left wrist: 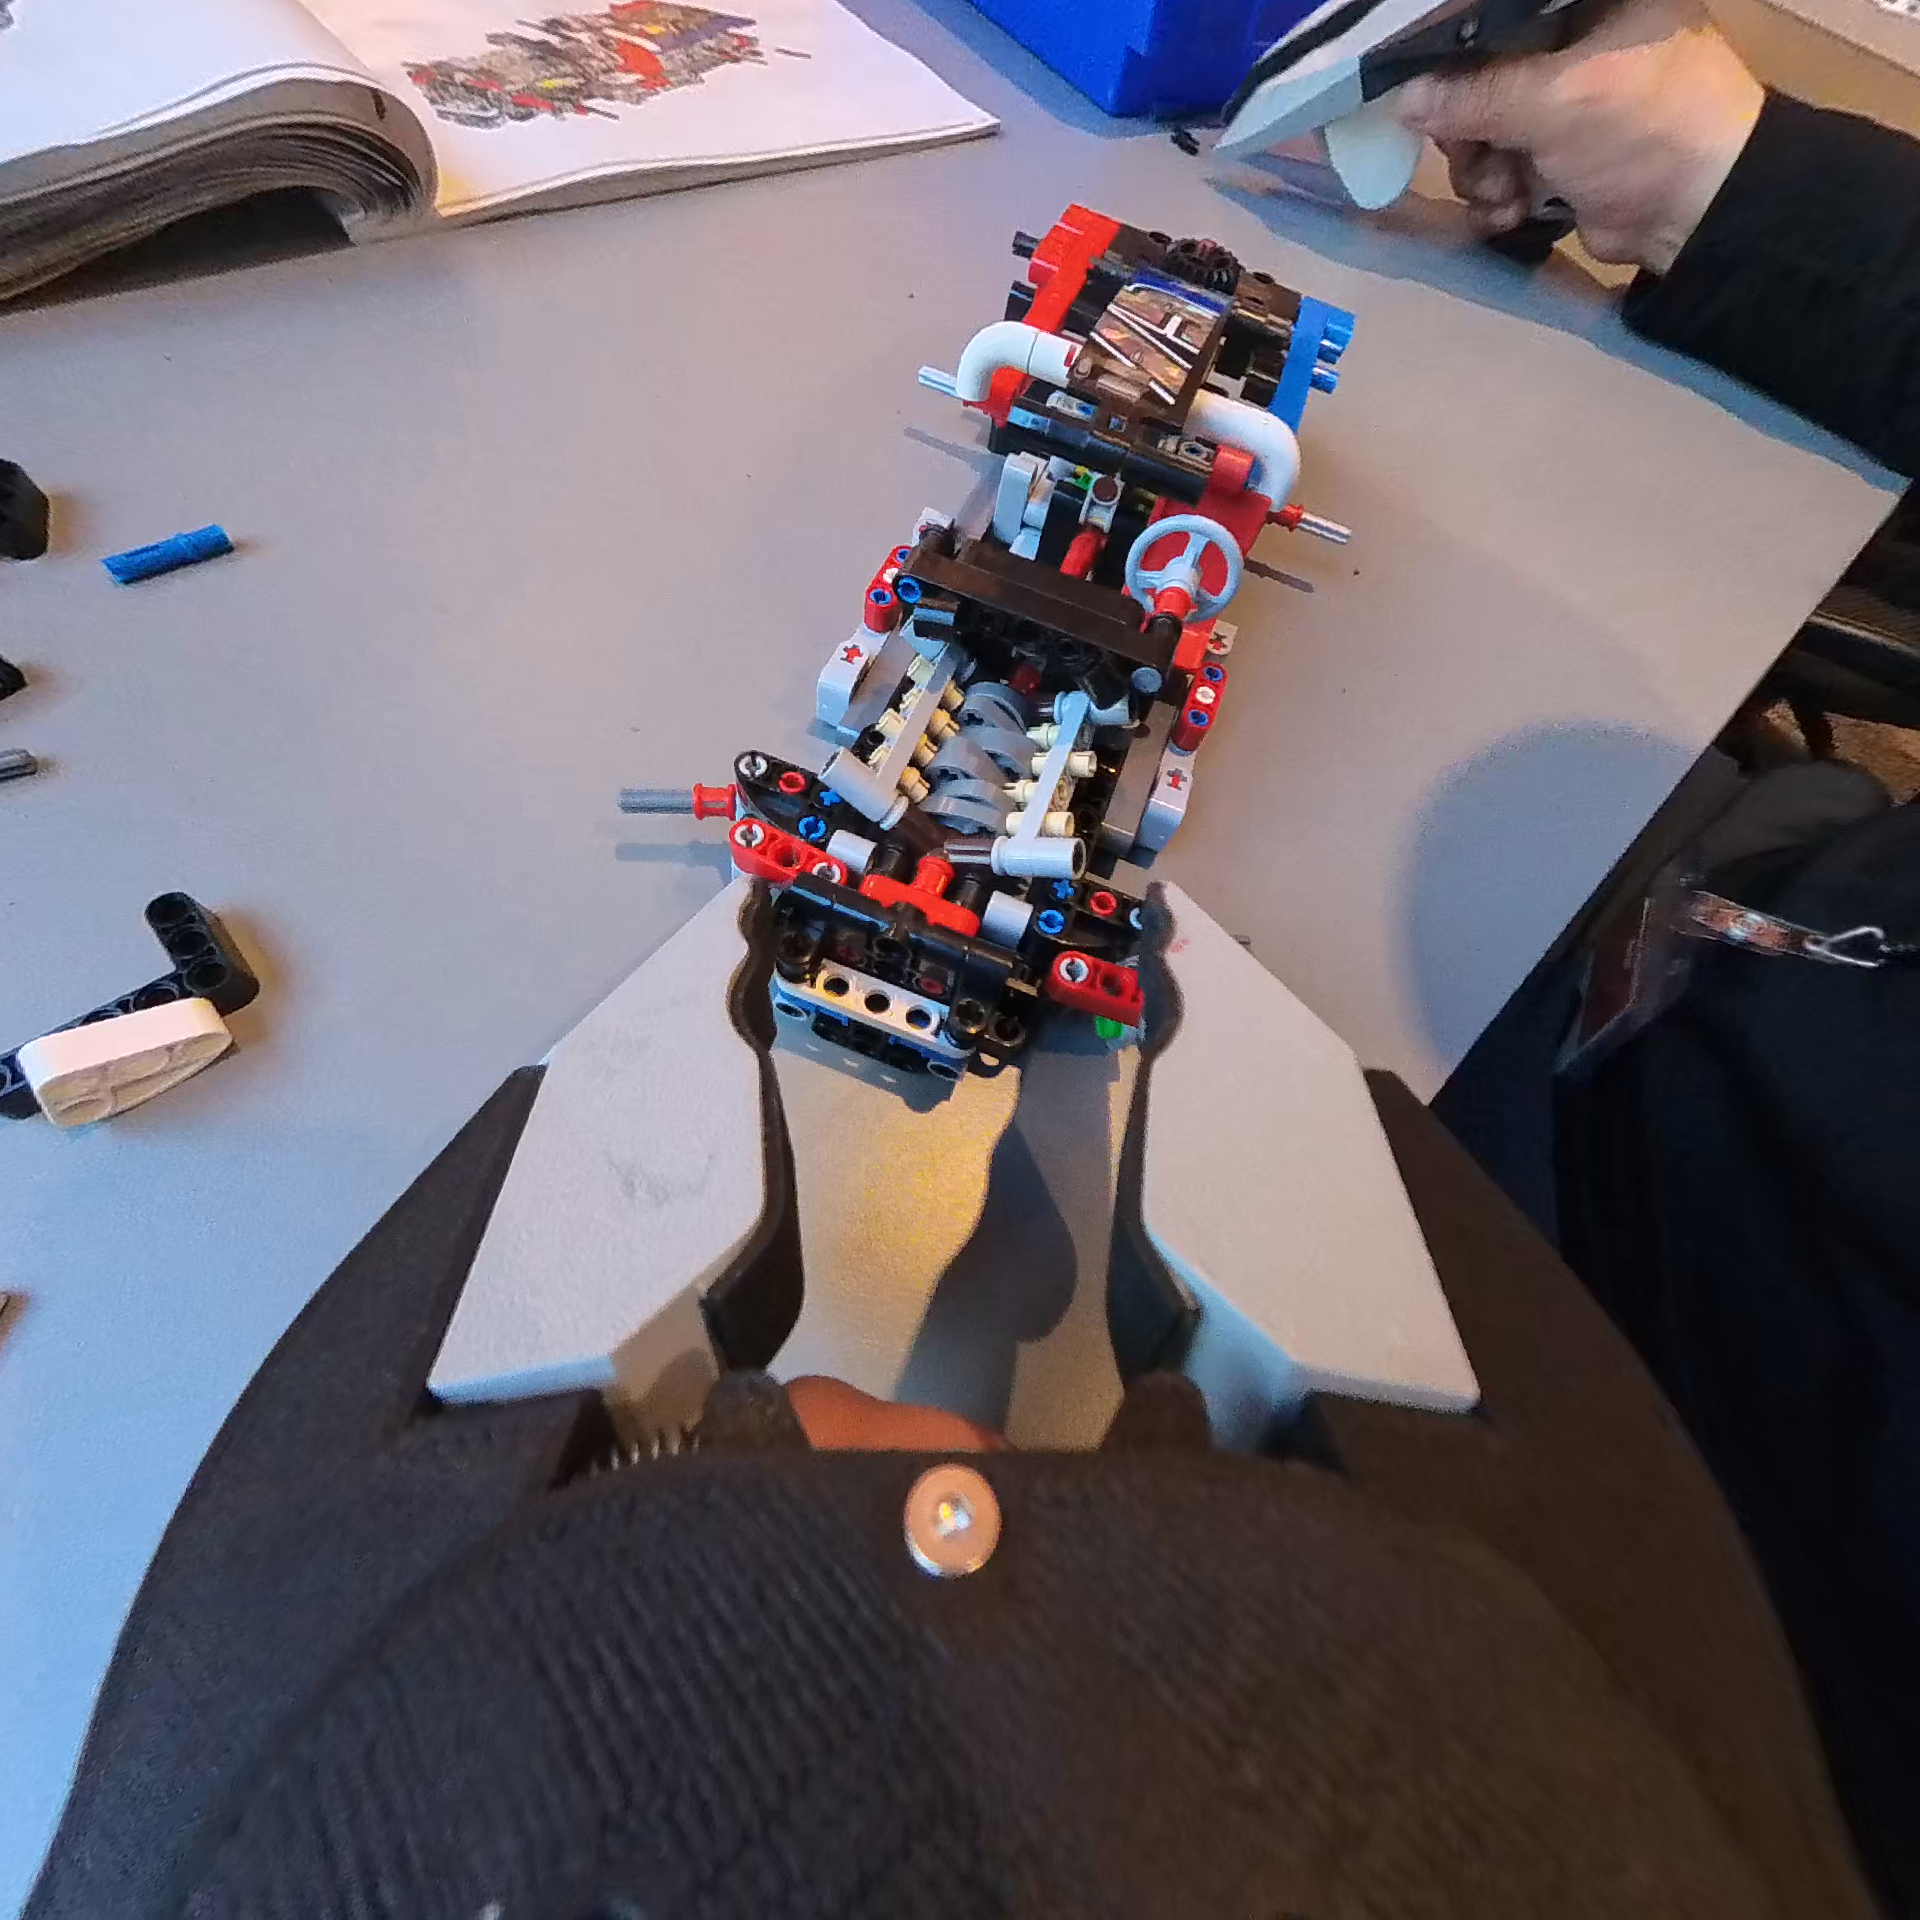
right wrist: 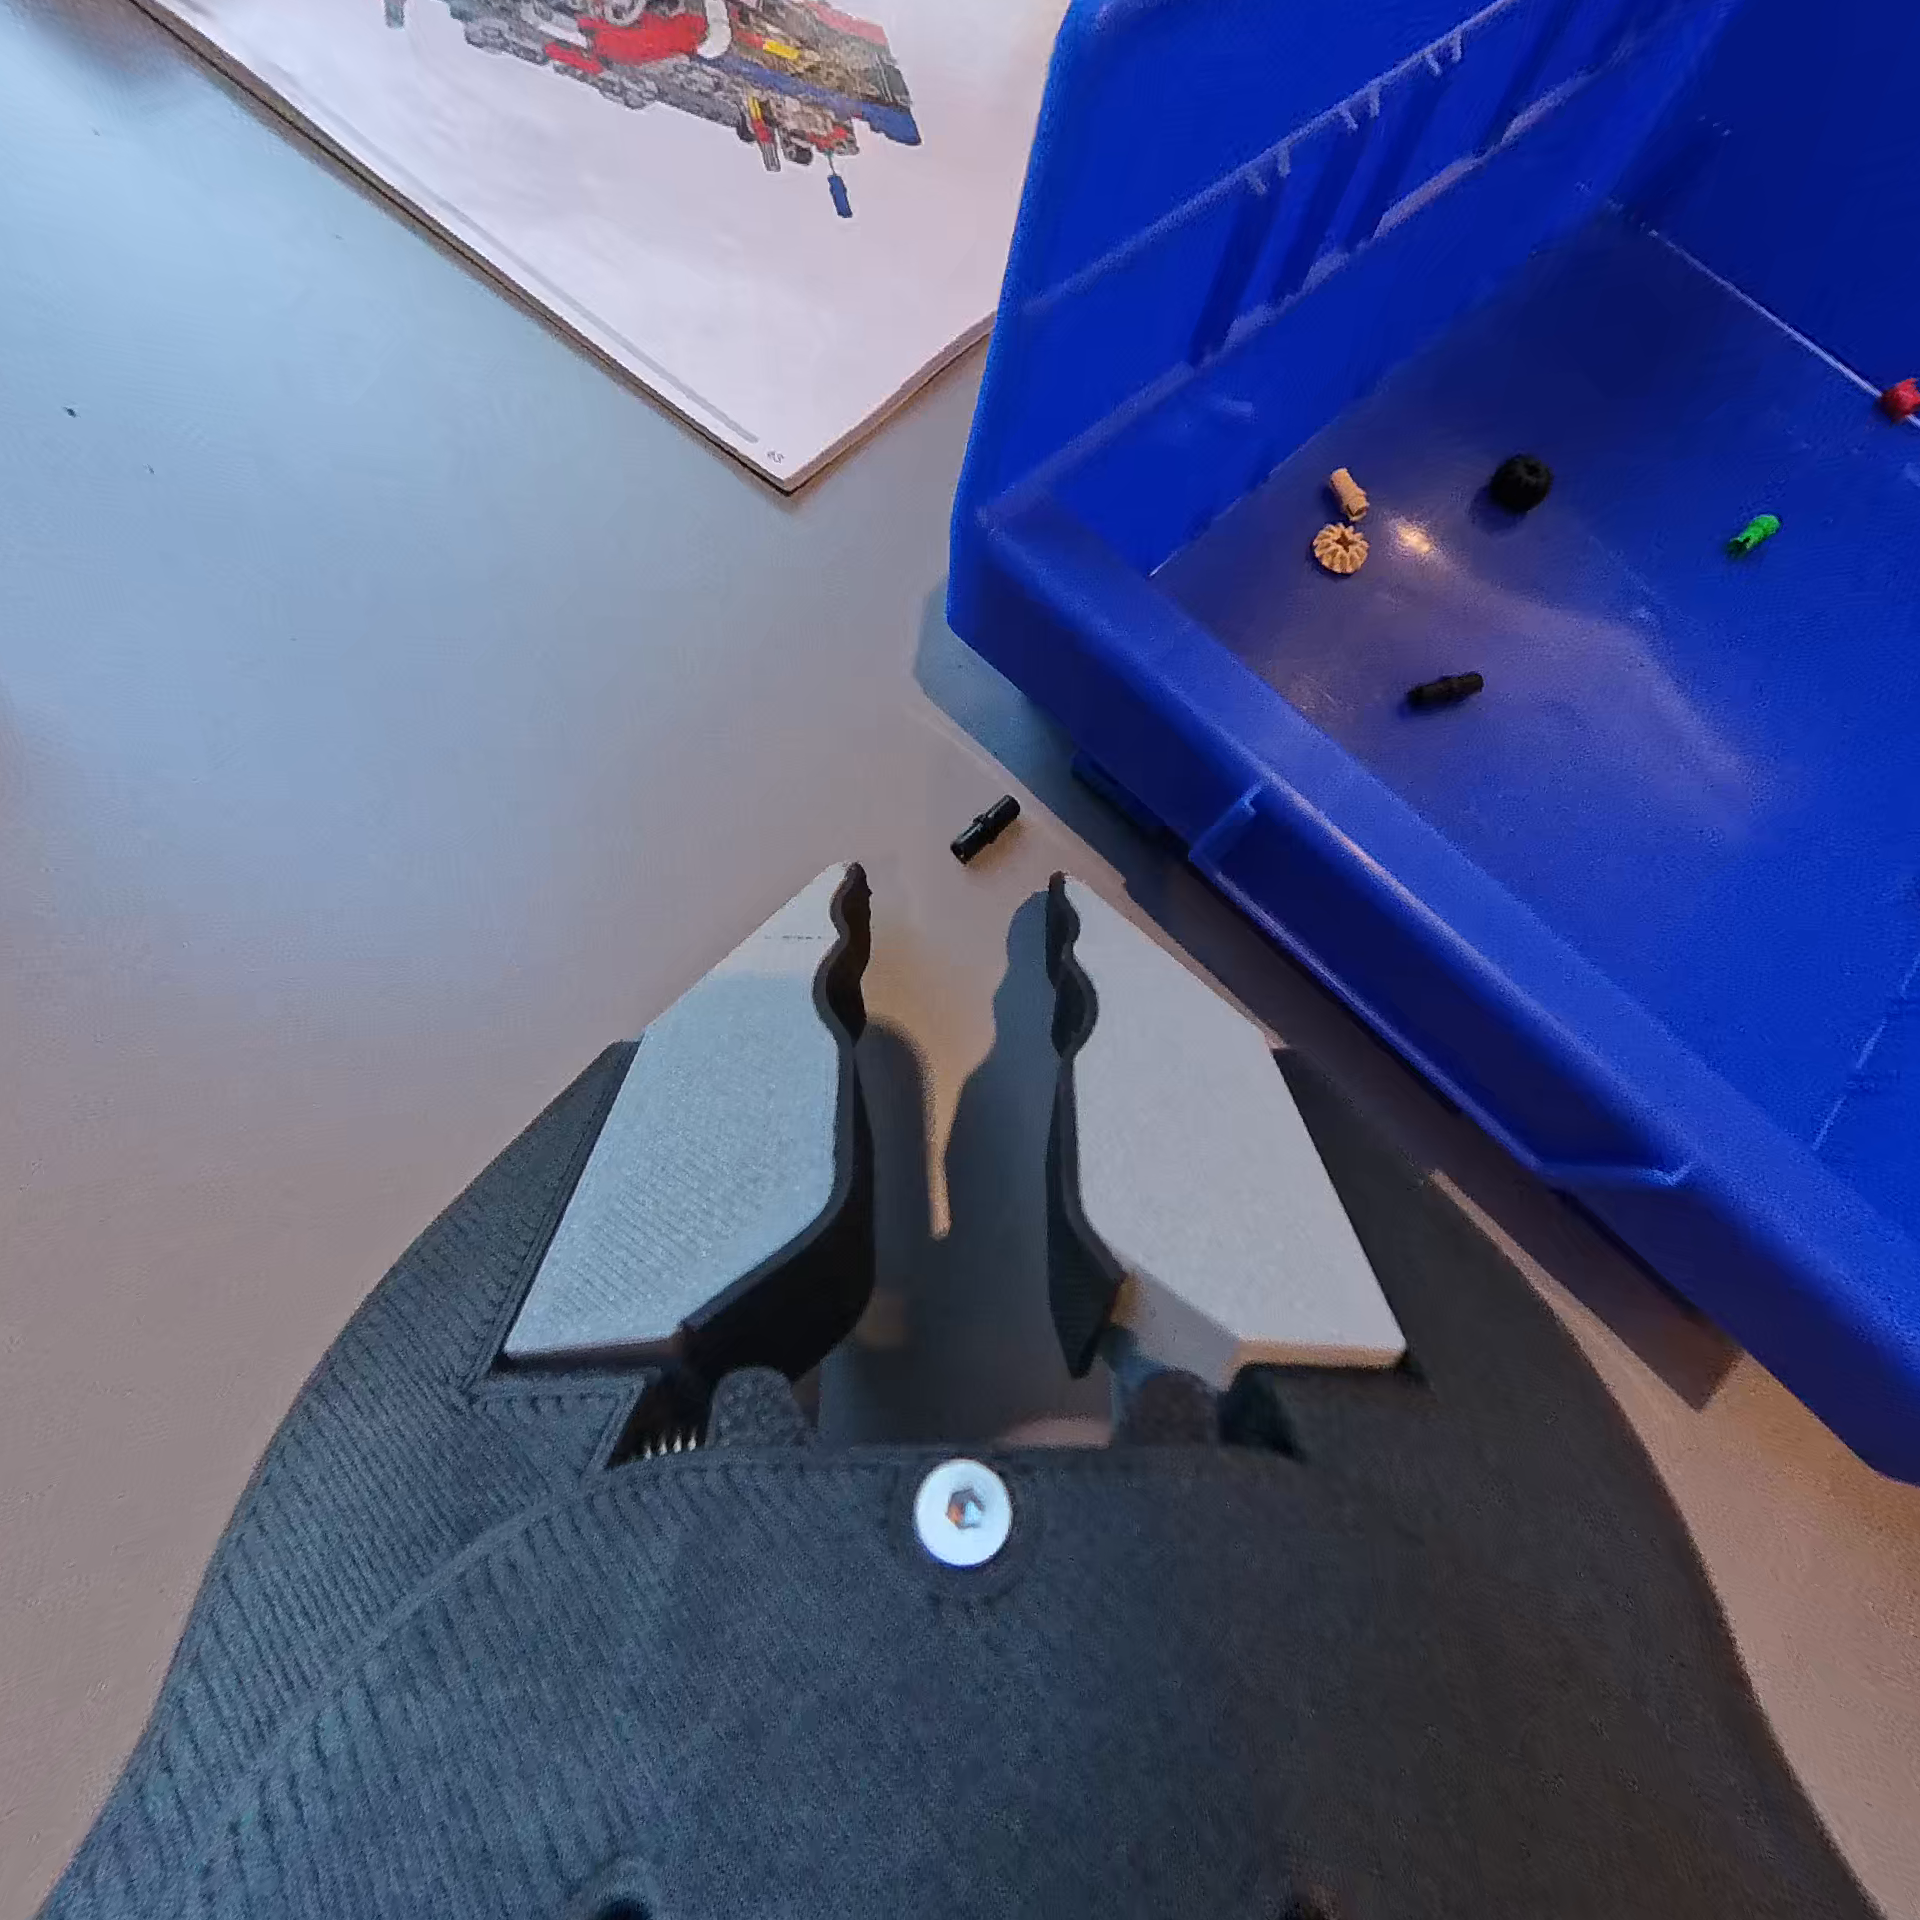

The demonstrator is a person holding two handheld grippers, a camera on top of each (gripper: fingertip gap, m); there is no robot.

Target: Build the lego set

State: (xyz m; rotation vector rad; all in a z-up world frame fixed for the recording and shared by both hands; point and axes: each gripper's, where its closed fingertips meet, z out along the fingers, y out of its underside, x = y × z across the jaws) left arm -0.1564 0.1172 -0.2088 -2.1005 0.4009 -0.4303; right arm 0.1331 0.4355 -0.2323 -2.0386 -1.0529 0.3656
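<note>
The left gripper (left wrist: 951, 961) clasps the near end of the chassis (left wrist: 1049, 665). The right gripper (right wrist: 956, 904) is released, empty, a black pin (right wrist: 984, 828) just beyond.

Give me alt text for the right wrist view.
The open right gripper hovers over a grey table, aimed at a black pin beside a blue bin. The bin holds a few small parts; an open manual lies beyond.
</note>
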